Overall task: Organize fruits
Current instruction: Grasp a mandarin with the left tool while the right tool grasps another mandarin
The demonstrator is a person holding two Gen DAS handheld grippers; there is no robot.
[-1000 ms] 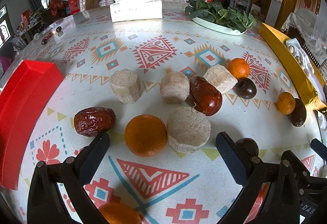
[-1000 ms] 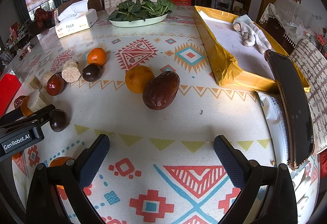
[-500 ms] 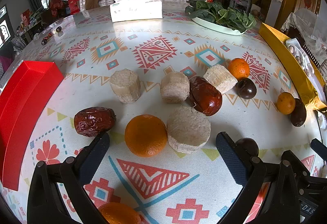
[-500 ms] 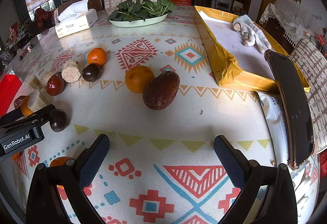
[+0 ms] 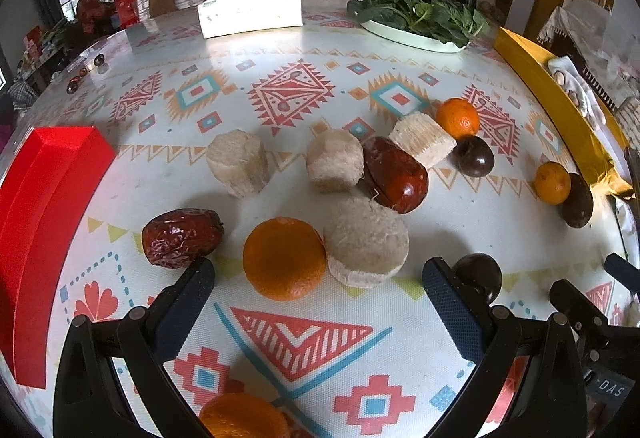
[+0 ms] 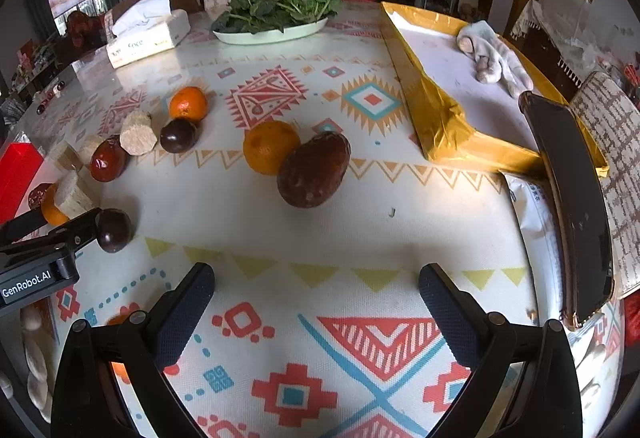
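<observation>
My left gripper (image 5: 318, 282) is open and empty just above the patterned table. Right ahead of it lie an orange (image 5: 284, 257) and a pale sugarcane chunk (image 5: 366, 240), touching. A wrinkled red date (image 5: 182, 237) lies by the left finger, a dark round fruit (image 5: 479, 275) by the right finger. Further back are two sugarcane chunks (image 5: 238, 168), a glossy red date (image 5: 394, 174) and more fruit. My right gripper (image 6: 316, 288) is open and empty. An orange (image 6: 270, 146) and a large brown fruit (image 6: 314, 168) touch each other ahead of it.
A red box (image 5: 36, 206) runs along the left edge. A gold tray (image 6: 436, 106) holding a cloth, a black phone (image 6: 572, 198), a tissue box (image 5: 250, 4) and a plate of greens (image 6: 276, 18) stand around. Another orange (image 5: 240, 420) lies under the left gripper.
</observation>
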